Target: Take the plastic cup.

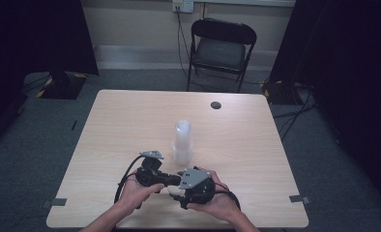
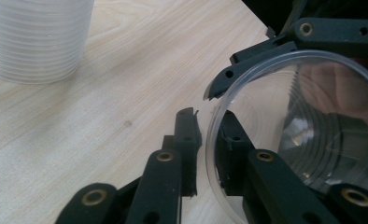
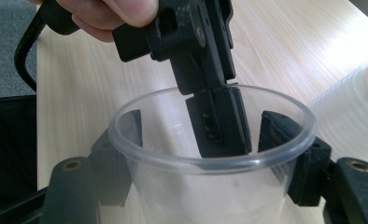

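Just in front of the cup stack (image 1: 183, 142) on the table (image 1: 121, 121), the right gripper (image 3: 205, 140) clasps a clear cup (image 3: 210, 186) from outside by both jaws, while the left gripper (image 2: 209, 140) pinches that cup's rim, one jaw inside and one outside.

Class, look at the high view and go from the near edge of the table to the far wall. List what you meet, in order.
The person's hands holding the two black claws → the stack of clear ribbed plastic cups → the small dark round grommet in the tabletop → the black folding chair
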Demonstrator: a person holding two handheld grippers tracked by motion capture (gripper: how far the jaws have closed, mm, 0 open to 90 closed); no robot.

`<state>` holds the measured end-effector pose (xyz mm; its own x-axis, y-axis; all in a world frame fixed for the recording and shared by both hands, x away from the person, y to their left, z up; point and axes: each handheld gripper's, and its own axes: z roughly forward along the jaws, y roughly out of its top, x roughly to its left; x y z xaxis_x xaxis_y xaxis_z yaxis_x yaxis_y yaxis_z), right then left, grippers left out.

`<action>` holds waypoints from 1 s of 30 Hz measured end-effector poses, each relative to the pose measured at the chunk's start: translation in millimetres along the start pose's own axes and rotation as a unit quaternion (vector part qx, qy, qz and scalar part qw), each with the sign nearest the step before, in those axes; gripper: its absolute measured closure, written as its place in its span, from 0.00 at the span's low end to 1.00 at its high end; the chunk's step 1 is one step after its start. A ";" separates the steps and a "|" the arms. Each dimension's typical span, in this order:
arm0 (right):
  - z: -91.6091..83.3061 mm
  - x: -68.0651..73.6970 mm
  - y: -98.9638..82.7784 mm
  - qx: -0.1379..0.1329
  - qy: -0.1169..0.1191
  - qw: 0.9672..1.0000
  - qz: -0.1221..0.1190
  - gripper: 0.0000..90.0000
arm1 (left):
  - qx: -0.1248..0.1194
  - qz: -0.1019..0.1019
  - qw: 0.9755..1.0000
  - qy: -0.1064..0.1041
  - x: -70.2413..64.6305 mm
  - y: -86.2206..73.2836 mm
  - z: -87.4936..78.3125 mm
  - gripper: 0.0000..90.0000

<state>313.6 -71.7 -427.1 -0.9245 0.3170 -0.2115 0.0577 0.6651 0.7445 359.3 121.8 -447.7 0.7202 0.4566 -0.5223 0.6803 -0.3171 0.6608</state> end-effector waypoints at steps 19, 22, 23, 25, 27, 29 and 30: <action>4.1 4.3 1.7 0.010 -0.005 1.000 -0.017 0.34 | 0.016 -0.008 1.000 0.005 0.9 0.3 -0.9 0.99; 4.4 2.1 1.7 0.007 -0.001 1.000 -0.011 0.34 | 0.012 -0.001 1.000 0.011 0.7 -0.1 -1.5 0.97; 4.9 2.0 1.8 0.007 -0.001 1.000 -0.011 0.35 | 0.010 0.000 1.000 0.013 0.7 -0.4 -1.8 0.96; 5.8 1.6 1.9 0.007 -0.001 1.000 -0.006 0.35 | 0.008 0.003 1.000 0.015 1.2 -0.7 -2.8 0.93; 6.3 0.5 1.4 0.009 -0.002 1.000 -0.005 0.35 | 0.005 0.005 1.000 0.019 1.3 -1.0 -4.5 0.91; 6.2 -0.7 0.2 0.009 -0.003 1.000 0.000 0.35 | -0.003 0.009 1.000 0.018 1.7 -1.2 -7.2 0.89; 5.7 -1.1 -0.4 0.011 -0.005 1.000 0.002 0.35 | -0.006 0.009 1.000 0.016 1.8 -1.3 -7.9 0.89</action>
<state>316.8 -68.4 -430.7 -0.9203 0.3272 -0.2146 0.0708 0.6787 0.7310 358.6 129.6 -445.2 0.7271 0.4781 -0.4927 0.6656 -0.3148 0.6767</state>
